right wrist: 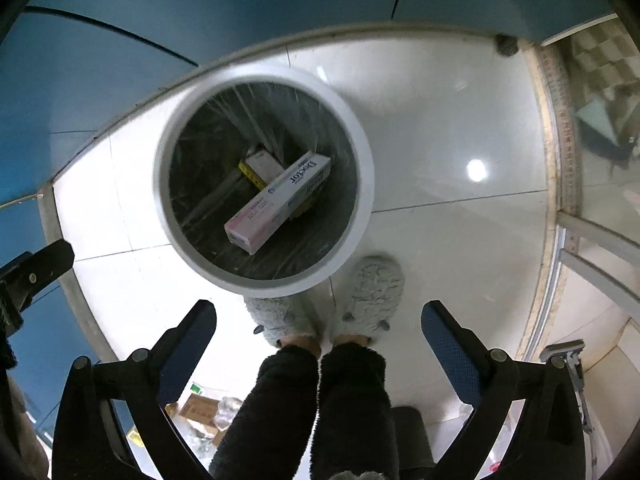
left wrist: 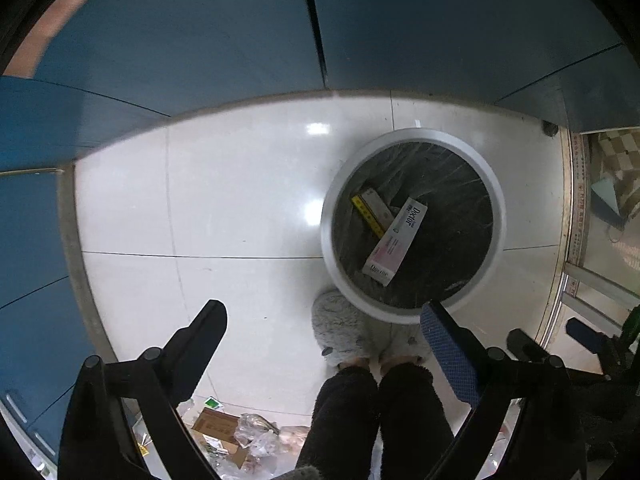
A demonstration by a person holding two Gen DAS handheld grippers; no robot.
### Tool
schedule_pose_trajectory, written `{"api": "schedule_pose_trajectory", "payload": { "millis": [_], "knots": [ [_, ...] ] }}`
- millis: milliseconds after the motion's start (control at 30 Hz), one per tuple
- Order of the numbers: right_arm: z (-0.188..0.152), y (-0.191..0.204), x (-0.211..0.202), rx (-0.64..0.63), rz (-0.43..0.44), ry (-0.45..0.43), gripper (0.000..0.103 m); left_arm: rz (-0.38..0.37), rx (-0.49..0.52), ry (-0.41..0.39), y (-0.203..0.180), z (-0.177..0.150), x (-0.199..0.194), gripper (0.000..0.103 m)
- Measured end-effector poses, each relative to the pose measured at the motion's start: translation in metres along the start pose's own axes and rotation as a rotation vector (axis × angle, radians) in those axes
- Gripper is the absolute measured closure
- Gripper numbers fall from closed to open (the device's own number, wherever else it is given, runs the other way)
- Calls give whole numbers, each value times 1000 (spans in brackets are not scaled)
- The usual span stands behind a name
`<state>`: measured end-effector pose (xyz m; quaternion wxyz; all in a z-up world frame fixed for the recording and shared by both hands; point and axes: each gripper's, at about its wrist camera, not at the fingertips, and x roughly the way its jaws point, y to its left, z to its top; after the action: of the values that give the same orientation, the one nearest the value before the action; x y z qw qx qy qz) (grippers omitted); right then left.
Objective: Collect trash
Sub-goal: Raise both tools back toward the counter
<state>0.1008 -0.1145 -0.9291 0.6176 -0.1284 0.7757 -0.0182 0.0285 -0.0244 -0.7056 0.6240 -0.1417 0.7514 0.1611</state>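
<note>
A round white trash bin (left wrist: 498, 216) with a dark liner stands on the white tile floor; it also shows in the right wrist view (right wrist: 362, 152). Inside lie a white and pink "Doctor" box (left wrist: 396, 236) (right wrist: 280, 202) and a yellow and white box (left wrist: 372, 210) (right wrist: 260, 168). My left gripper (left wrist: 324, 320) is open and empty, above the floor to the left of the bin. My right gripper (right wrist: 320, 316) is open and empty, above the bin's near edge. Loose trash (left wrist: 224, 436) lies on the floor at the bottom left: a cardboard box, crumpled plastic and a small green packet (right wrist: 198, 390).
The person's legs in dark trousers (left wrist: 376, 412) and grey fluffy slippers (right wrist: 372, 292) stand just in front of the bin. Blue cabinet doors (left wrist: 180, 32) run along the back and left. A glass door with a metal threshold (right wrist: 560, 184) is at the right.
</note>
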Motion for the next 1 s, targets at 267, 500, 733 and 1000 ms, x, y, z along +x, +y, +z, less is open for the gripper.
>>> {"api": "schedule_pose_trajectory", "payload": {
  "millis": [267,500,733,1000],
  "knots": [
    [-38,9,-95,3,-20,-97,0,6,18,-62,4,-35,-80,4],
    [-78,17,-199,-6,-17,-158,0,6,30,-99,7,-70,-163,4],
    [-126,32,-316,-22,-44,-228,0,-31,44,-142,18,-101,-244,4],
    [-171,49,-408,-5,13,-281,0,-93,22,-233,35,-119,-327,4]
  ]
}}
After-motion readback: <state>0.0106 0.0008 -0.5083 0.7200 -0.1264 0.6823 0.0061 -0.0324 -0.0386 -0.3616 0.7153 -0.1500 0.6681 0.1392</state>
